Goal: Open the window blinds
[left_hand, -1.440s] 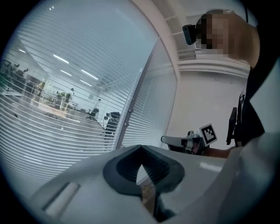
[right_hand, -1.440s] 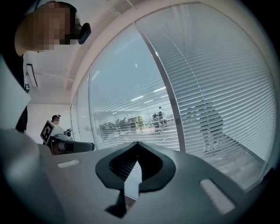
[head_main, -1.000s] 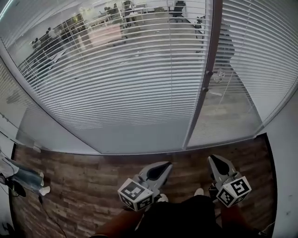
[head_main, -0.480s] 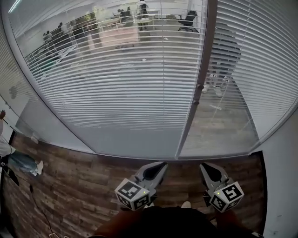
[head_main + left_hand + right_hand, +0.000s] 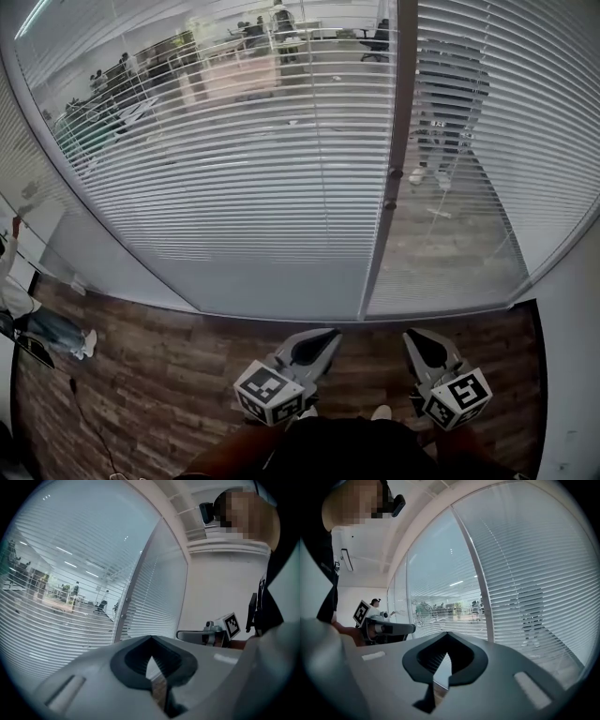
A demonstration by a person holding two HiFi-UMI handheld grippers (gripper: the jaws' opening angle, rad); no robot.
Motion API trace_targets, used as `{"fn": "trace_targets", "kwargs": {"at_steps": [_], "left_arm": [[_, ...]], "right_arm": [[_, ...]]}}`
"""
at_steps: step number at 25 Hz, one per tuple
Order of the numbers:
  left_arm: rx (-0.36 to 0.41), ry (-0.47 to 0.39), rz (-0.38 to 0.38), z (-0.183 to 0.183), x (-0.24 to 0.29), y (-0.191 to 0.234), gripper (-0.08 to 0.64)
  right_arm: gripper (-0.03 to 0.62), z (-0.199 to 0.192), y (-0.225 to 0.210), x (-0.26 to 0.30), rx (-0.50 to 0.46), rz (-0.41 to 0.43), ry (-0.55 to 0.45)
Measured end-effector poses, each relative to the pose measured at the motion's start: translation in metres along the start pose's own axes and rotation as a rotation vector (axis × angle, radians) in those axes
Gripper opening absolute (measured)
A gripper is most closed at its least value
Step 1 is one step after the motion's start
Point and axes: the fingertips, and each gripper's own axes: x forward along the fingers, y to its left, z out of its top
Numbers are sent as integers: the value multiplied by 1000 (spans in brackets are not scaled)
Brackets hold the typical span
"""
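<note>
Glazed office partition above a wood-pattern floor (image 5: 159,366), which fills the lower band of the head view. The window blinds (image 5: 253,187) cover the glazing across the upper and middle frame. Their slats lie horizontal, with desks and chairs visible through the gaps. A grey upright post (image 5: 389,197) divides the blinds right of centre. Both tools sit at bottom centre, side by side, pointing toward the blinds and well apart from them. Left gripper (image 5: 328,334): jaws clenched tip to tip, nothing between them. Right gripper (image 5: 412,336): likewise clenched and empty. A person's legs (image 5: 47,328) show at the left edge.
</note>
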Motion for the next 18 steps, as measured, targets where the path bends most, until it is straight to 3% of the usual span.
{"fn": "trace_targets", "kwargs": {"at_steps": [7, 18], "left_arm": [[11, 9, -18, -15, 4, 3, 0], [13, 2, 8, 0, -8, 2, 0]], "right_arm": [[23, -17, -4, 4, -4, -7, 4], [23, -9, 7, -2, -30, -19, 12]]}}
